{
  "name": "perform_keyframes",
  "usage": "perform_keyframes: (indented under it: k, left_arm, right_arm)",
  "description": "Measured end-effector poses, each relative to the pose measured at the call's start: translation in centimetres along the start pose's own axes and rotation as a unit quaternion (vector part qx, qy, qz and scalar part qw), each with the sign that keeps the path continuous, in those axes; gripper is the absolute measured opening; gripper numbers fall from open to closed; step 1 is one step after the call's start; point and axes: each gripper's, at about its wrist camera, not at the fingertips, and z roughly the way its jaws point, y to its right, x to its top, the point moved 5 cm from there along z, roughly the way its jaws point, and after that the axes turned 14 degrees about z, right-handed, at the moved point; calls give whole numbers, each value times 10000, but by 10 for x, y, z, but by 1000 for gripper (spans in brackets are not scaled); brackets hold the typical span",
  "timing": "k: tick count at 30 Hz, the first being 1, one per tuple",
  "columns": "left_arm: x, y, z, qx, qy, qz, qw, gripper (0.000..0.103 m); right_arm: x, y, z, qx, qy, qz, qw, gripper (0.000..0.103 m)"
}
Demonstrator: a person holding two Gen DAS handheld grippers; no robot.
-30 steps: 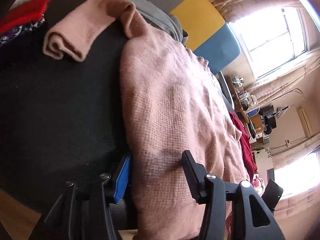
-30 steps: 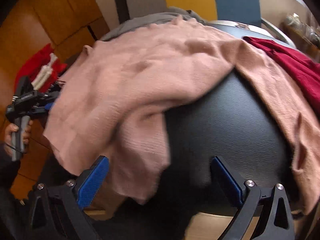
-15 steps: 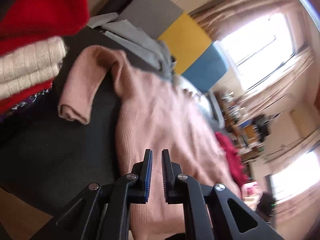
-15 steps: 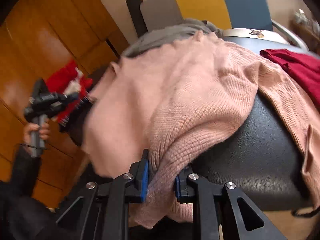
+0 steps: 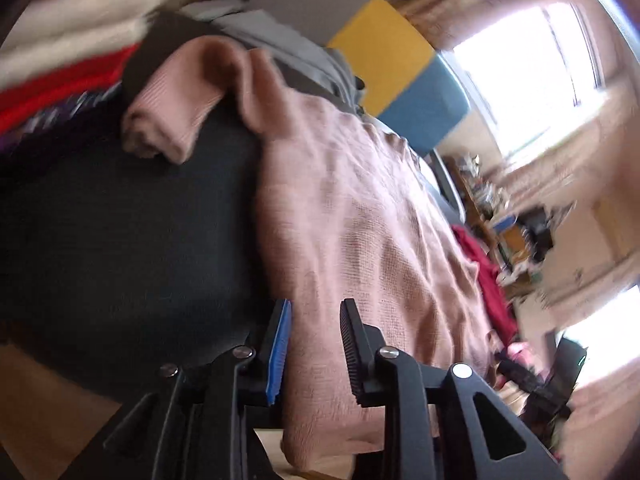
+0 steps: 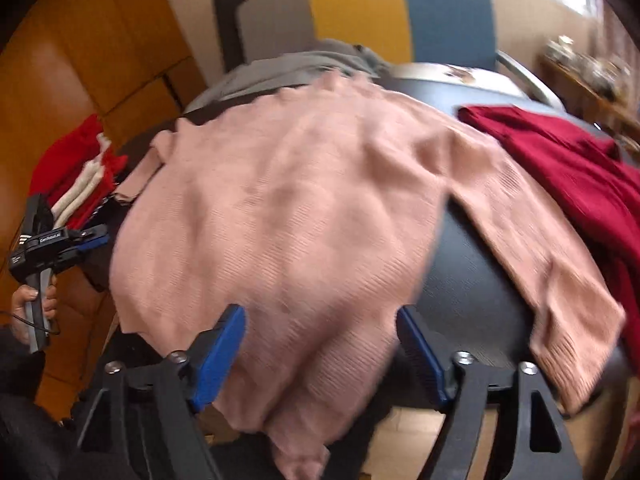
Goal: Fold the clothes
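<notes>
pink sweater (image 6: 288, 216) spread flat over black bench (image 5: 120, 240) | right gripper (image 6: 320, 354) at its near hem, opening, knit between, unpressed | left gripper (image 5: 316, 344) at its left edge, opening, no grip | dark red garment (image 6: 568, 160) right of sweater | folded stack (image 6: 80, 176) left of sweater

The left gripper (image 5: 314, 354) sits at the bottom centre of its frame, jaws narrow and opening. The right gripper (image 6: 320, 356) sits at bottom centre, jaws wide and opening. A hand (image 6: 30, 306) at left grips the left gripper's handle.
</notes>
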Motion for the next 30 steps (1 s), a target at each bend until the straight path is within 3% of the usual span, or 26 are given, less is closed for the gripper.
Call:
perform_keyframes:
  k: [2, 5, 8, 10, 13, 15, 17, 18, 21, 26, 30]
  left_arm:
    - [9, 14, 7, 144, -30, 327, 9994, 26]
    - [18, 37, 20, -31, -70, 679, 9977, 30]
    - [7, 56, 41, 15, -370, 1061, 9937, 30]
    - [-10, 51, 60, 116, -839, 1098, 9903, 27]
    - [-9, 41, 61, 53, -755, 773, 9941, 21]
    - [-4, 30, 59, -85, -835, 351, 9959, 12]
    - [3, 30, 55, -119, -800, 279, 9963, 18]
    - [9, 34, 50, 13, -710, 497, 9962, 25]
    - [32, 44, 41, 275, -479, 970, 9938, 26]
    - [86, 47, 59, 422, -187, 1105, 9928, 28]
    - [133, 46, 99, 628, -58, 1165, 9912, 28]
  right_arm:
    - [11, -25, 20, 124, -53, -207, 9997, 83]
    - [21, -45, 54, 140, -179, -397, 9990, 83]
    - [21, -25, 80, -483, -224, -357, 9979, 83]
    - [19, -4, 84, -743, -61, -381, 9965, 83]
    - [15, 10, 78, -846, 203, -498, 9950, 83]
    - [16, 13, 76, -791, 203, -434, 9957, 84]
    - [20, 8, 78, -671, 50, -343, 9971, 89]
    - [22, 6, 79, -611, -27, -298, 9977, 94]
    - [28, -11, 73, -177, -163, -105, 9997, 98]
    - [69, -35, 68, 668, 99, 271, 9974, 101]
    - [123, -36, 90, 660, 320, 458, 9963, 102]
